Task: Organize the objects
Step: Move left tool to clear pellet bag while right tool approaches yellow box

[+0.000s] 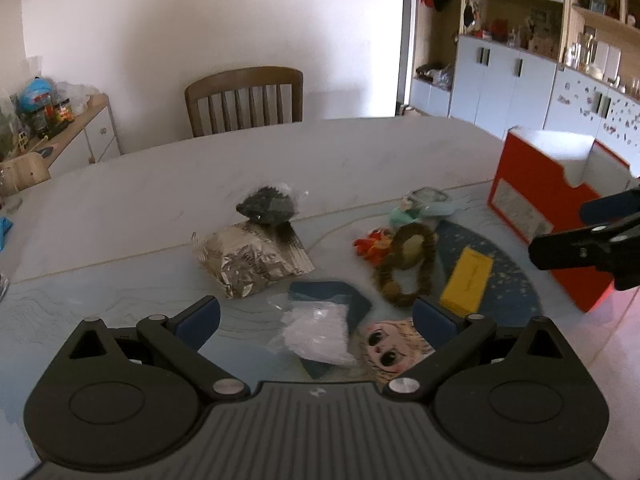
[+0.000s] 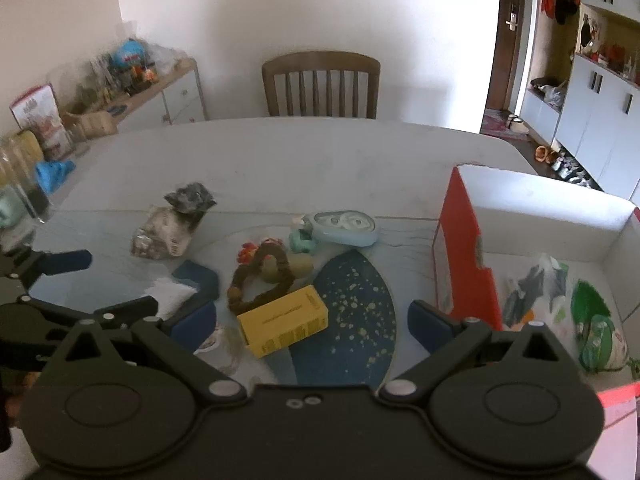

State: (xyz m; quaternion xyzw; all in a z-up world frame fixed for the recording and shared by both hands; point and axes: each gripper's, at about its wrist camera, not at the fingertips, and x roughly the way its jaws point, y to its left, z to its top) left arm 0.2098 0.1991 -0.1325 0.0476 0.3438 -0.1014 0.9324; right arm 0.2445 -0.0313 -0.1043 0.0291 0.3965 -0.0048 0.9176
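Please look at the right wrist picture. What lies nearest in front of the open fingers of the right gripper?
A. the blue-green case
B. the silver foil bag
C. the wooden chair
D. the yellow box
D. The yellow box lies on the table just ahead of the right gripper, between its spread fingers; the blue-green case and the silver foil bag sit farther back, and the wooden chair stands behind the table.

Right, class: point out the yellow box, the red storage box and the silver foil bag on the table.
yellow box (image 2: 282,322): right wrist view, on its long top face.
red storage box (image 2: 466,252): right wrist view, on its red side wall.
silver foil bag (image 1: 250,262): left wrist view, on its crinkled front.
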